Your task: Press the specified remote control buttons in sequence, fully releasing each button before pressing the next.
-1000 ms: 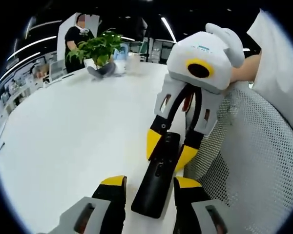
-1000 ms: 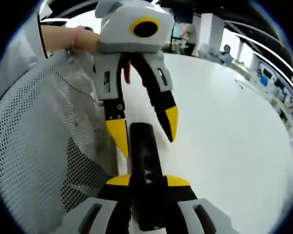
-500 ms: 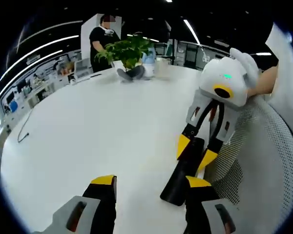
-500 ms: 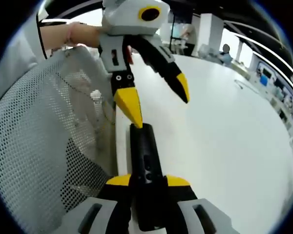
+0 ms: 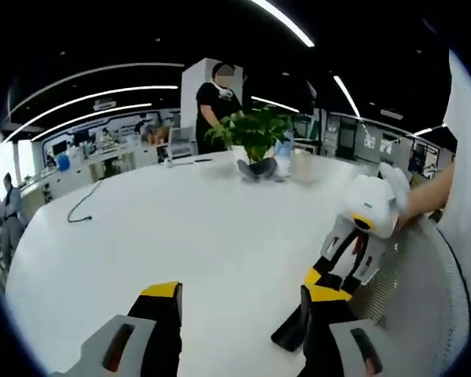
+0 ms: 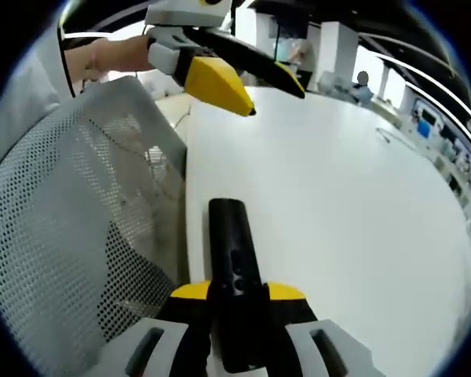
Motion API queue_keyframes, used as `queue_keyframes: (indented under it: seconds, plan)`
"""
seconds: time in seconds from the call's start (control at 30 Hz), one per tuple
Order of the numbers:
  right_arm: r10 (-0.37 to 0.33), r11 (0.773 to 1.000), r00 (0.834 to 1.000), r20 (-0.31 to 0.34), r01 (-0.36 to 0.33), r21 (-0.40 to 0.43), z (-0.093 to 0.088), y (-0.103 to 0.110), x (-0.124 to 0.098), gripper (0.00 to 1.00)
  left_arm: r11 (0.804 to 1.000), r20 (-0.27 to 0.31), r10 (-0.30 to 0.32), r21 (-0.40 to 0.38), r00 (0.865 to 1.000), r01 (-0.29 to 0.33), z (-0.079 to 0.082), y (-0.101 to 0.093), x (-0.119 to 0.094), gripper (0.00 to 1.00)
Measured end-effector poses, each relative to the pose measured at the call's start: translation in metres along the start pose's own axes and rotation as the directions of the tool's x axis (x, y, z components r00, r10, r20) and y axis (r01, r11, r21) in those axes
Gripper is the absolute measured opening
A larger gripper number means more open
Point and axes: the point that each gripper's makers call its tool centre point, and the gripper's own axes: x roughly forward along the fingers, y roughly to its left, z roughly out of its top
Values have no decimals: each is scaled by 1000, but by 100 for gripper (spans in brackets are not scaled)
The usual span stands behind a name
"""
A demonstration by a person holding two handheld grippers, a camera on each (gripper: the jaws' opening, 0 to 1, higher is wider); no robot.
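A black remote control lies lengthwise on the white table, near its edge. My right gripper is shut on the remote's near end, yellow tips on either side. In the left gripper view the right gripper holds the remote low at the right. My left gripper is open with nothing between its fingers, well above the table. From the right gripper view, the left gripper hangs high over the table beyond the remote's far end, apart from it.
A grey mesh chair back stands against the table edge beside the remote, also seen as the chair. A potted plant and a standing person are at the far side. A dark cable lies far left.
My left gripper has lifted up and away from the remote's far end and stays open. The right gripper stays shut on the remote, which has not moved.
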Motion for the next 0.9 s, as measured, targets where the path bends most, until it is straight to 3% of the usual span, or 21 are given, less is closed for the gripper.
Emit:
queue_keyframes:
  seconds: [0.33, 0.57, 0.7, 0.9]
  plan:
    - [-2, 1000, 1000, -2, 2, -4, 0, 1, 0, 21, 994, 42, 90, -63, 995, -87, 0, 10, -20, 73]
    - [-2, 1000, 1000, -1, 2, -5, 0, 1, 0, 21, 985, 107, 164, -75, 981, -156, 9, 21, -32, 81]
    - [-3, 1000, 1000, 0, 3, -11, 0, 1, 0, 21, 975, 176, 208, -122, 962, -188, 16, 24, -42, 83]
    - [-5, 1000, 1000, 7, 5, -11, 1, 0, 1, 21, 958, 252, 283, -128, 925, -258, 26, 35, -54, 93]
